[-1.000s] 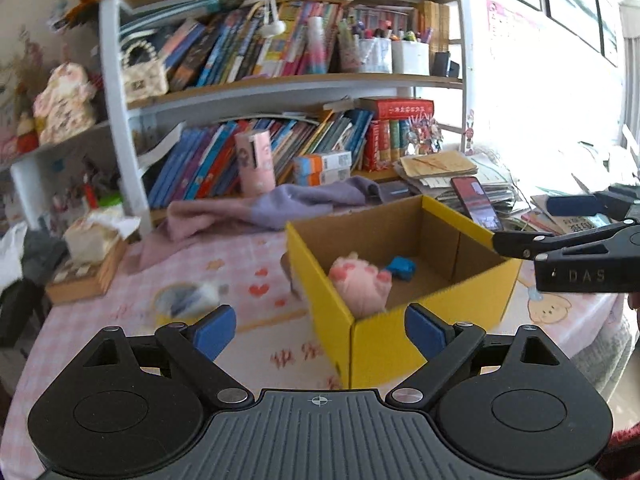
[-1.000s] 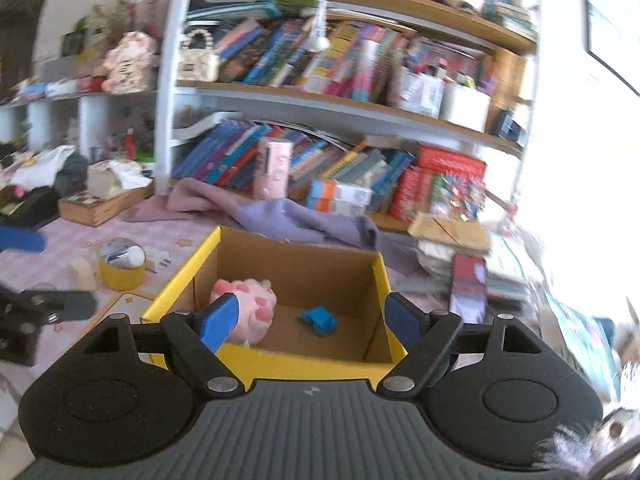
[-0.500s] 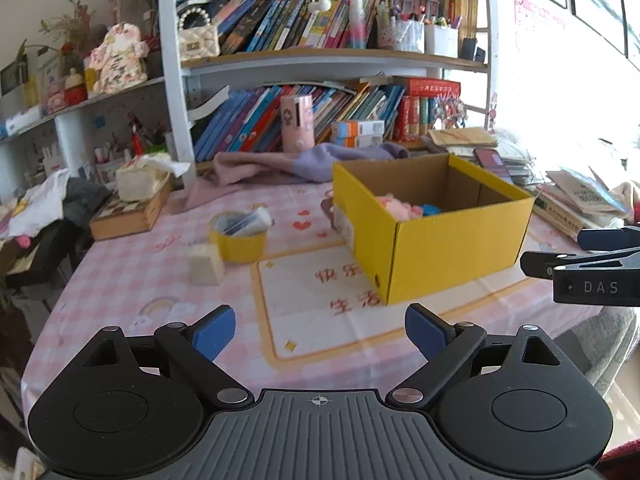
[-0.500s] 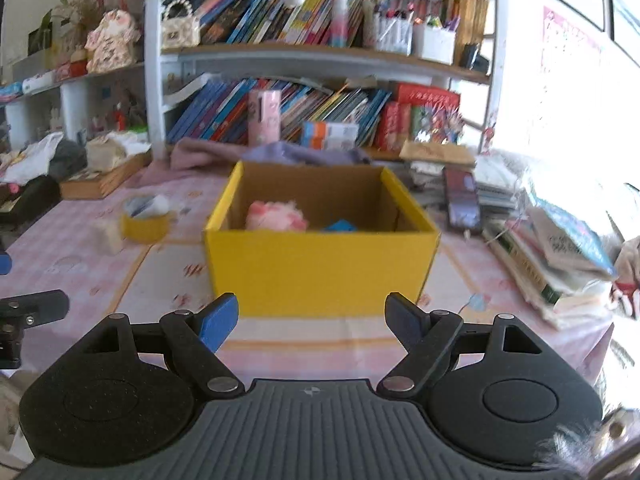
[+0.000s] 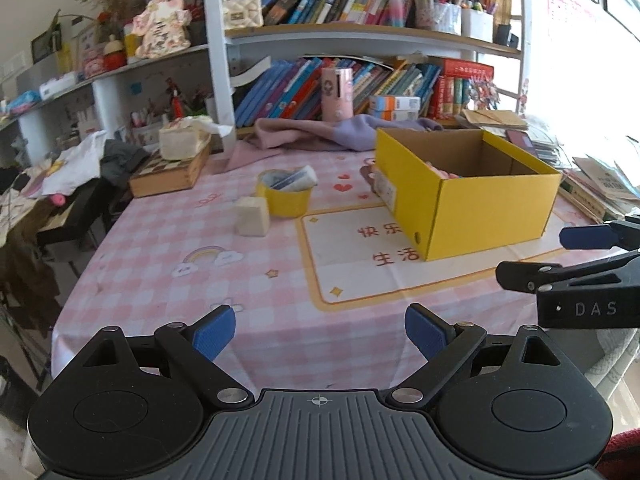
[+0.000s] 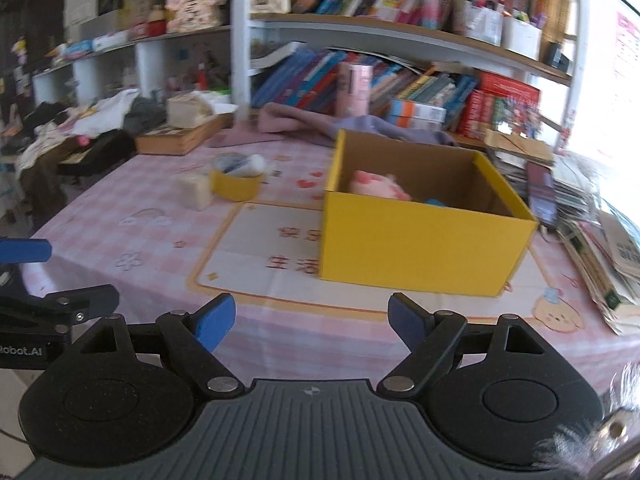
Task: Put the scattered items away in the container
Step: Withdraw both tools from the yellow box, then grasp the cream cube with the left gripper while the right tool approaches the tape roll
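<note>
Left wrist: yellow box [image 5: 492, 210] near tablecloth [image 5: 168, 248] edge.

Both grippers pulled back from yellow box [image 5: 472, 200] toward near table edge. Left gripper [image 5: 319, 332], formerly close over box rim, now takes in whole box at right centre of frame, plus yellow tape roll [image 5: 285, 194] and pale block [image 5: 252, 216]. Right gripper [image 6: 311, 320], formerly looking down into box, now shows box front wall; pink plush [image 6: 376, 184] only partly visible above rim.
</note>
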A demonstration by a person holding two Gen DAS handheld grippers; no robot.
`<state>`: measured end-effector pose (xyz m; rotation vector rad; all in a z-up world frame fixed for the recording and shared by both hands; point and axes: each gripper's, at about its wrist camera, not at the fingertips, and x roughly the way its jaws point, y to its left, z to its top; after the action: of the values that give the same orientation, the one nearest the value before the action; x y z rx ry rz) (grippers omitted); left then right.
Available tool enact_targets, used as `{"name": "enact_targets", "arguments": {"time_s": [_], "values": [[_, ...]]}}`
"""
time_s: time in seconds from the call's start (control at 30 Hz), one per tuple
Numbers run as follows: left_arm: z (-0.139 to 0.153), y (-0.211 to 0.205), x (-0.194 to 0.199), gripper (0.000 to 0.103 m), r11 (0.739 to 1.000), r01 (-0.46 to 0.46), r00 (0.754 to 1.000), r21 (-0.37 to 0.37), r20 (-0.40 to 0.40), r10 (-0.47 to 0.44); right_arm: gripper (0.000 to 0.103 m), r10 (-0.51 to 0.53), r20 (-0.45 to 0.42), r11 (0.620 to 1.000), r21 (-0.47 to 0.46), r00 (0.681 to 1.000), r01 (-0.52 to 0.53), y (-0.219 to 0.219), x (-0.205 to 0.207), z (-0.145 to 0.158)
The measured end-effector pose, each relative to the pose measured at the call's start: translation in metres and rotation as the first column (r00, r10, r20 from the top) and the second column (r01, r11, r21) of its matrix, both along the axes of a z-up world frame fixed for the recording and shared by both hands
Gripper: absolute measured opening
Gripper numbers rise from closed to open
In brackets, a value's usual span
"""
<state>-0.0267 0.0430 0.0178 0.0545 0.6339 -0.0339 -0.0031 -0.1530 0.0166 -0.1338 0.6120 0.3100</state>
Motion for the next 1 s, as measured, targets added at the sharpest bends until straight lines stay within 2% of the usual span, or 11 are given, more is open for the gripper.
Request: {"name": "enact_targets", "arguments": {"time_s": [0.23, 0.47, 0.7, 1.0], "values": [[0.000, 0.018, -0.001, 0.094, 0.999, -0.046, 0.999, -0.018, -0.004, 0.046, 0.083, 0.106, 0.010, 0.994, -0.009, 0.994, -0.106, 0.027, 0.001, 0.004], [-0.003, 0.026, 0.009, 0.094, 0.998, -0.061, 0.998, -0.019, -0.013, 0.061, 0.082, 0.157, -0.002, 0.987, -0.021, 0.988, -0.157, 0.042, 0.014, 0.003], [-0.007, 0.038, 0.024, 0.094, 0.996, -0.092, 0.995, -0.002, -0.030, 0.092, 0.082, 0.194, -0.024, 0.981, -0.008, 0.981, -0.194, 0.058, 0.039, -0.003], [-0.016, 0.056, 0.063, 0.094, 0.993, -0.121, 0.990, -0.004, -0.067, 0.120, 0.082, 0.231, -0.057, 0.973, -0.003, 0.971, -0.231, 0.080, 0.085, -0.012]]}}
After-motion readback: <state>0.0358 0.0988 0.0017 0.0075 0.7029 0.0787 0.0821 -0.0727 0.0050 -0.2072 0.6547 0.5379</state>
